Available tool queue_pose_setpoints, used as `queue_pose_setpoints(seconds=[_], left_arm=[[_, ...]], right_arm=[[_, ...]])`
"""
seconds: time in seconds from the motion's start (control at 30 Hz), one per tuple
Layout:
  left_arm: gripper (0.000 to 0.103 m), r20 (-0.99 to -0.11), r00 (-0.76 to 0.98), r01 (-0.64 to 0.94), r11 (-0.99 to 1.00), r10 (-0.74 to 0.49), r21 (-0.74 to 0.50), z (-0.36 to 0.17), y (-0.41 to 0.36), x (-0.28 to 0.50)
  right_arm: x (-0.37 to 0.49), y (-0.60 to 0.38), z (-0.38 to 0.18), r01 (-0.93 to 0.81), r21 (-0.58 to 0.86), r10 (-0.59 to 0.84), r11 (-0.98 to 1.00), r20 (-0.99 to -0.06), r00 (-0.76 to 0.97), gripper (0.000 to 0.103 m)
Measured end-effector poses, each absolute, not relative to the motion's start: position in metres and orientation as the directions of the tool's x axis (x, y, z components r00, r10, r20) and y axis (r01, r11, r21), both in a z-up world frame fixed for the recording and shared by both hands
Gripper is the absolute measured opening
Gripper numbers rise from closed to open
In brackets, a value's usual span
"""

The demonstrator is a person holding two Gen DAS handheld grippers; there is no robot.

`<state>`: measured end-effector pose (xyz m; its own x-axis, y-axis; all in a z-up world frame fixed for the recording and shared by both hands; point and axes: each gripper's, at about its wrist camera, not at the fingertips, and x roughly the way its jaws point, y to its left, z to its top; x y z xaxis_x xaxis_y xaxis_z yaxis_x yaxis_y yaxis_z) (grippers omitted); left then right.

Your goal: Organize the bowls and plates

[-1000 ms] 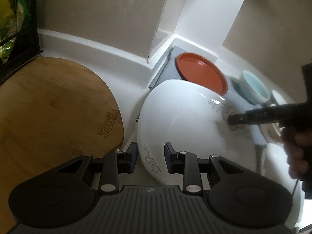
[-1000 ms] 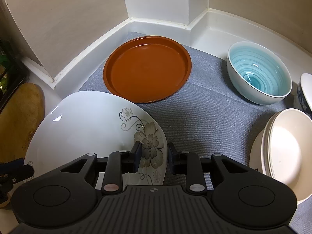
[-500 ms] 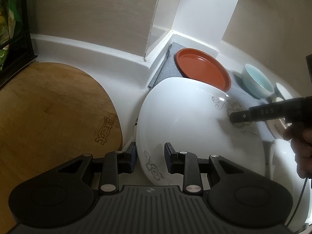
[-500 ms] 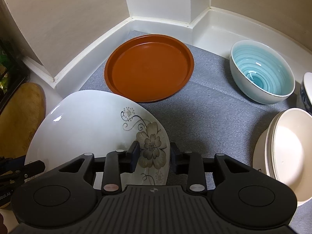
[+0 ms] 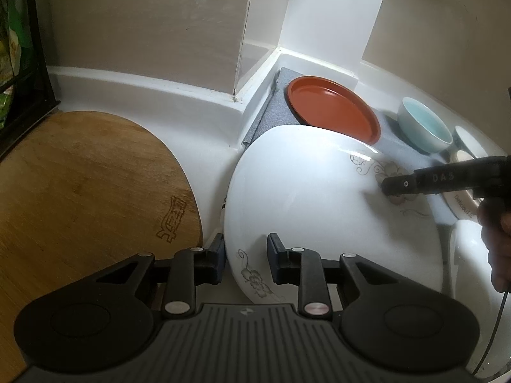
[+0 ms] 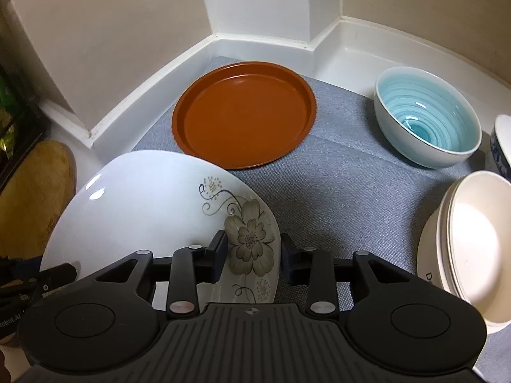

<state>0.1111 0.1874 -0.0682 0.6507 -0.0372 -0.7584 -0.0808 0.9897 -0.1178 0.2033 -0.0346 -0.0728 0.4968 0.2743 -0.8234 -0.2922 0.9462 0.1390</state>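
The white plate point(image 6: 137, 210) lies at the front left of the grey mat point(image 6: 351, 191), and both grippers stand at its rim from opposite sides. The left gripper point(image 5: 246, 257) has the near edge of the plate between its two fingers point(image 5: 217, 252). Its jaws are narrow and closing; I cannot tell from the pictures if the pads already press on the rim. The right gripper point(image 6: 254, 253) straddles the opposite edge, where the flower is painted. Its jaws are also narrow and closing, and the plate rim sits in the gap; the left finger point(image 6: 220, 249) is over the plate surface and the right one is just beside the rim, above the mat. In the left wrist view the tip of the right gripper point(image 5: 394, 186) lies over the flower decoration, with a hand point(image 5: 498, 233) behind it.

The plate is glossy white, with rounded corners more than a true circle. It carries a grey-green flower with dark curling lines near one edge and a smaller flower near the other edge. Its left side reaches over the mat border toward the wooden board point(image 5: 80, 198). Its far edge is just beside the brown plate point(image 6: 244, 113). The blue bowl point(image 6: 428, 121) and the cream bowls point(image 6: 472, 239) stand well apart to the right.
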Motion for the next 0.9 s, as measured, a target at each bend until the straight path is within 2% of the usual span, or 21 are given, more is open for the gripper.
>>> queue_pose_setpoints(seconds=[0.2, 0.4, 0.67, 0.8, 0.9], left_arm=[[0.029, -0.754, 0.655, -0.068, 0.992, -0.035, -0.105, -0.065, 0.186, 0.109], [0.029, -0.756, 0.653, -0.063, 0.992, -0.039, -0.107, -0.066, 0.186, 0.107], [0.028, -0.758, 0.646, -0.081, 0.98, -0.086, -0.181, -0.067, 0.193, 0.099], [0.028, -0.747, 0.658, -0.083, 0.976, -0.096, -0.199, -0.07, 0.194, 0.097], [0.024, -0.738, 0.667, -0.095, 0.971, -0.103, -0.221, -0.073, 0.197, 0.096]], right_arm=[[0.196, -0.04, -0.071, -0.278, 0.129, 0.265, 0.952, -0.804, 0.532, 0.027], [0.192, -0.044, -0.07, -0.279, 0.139, 0.274, 0.95, -0.801, 0.533, 0.026], [0.195, -0.048, -0.071, -0.296, 0.179, 0.309, 0.938, -0.815, 0.49, 0.028], [0.197, -0.048, -0.075, -0.3, 0.207, 0.333, 0.931, -0.819, 0.467, 0.034], [0.195, -0.046, -0.075, -0.311, 0.195, 0.331, 0.93, -0.811, 0.483, 0.034]])
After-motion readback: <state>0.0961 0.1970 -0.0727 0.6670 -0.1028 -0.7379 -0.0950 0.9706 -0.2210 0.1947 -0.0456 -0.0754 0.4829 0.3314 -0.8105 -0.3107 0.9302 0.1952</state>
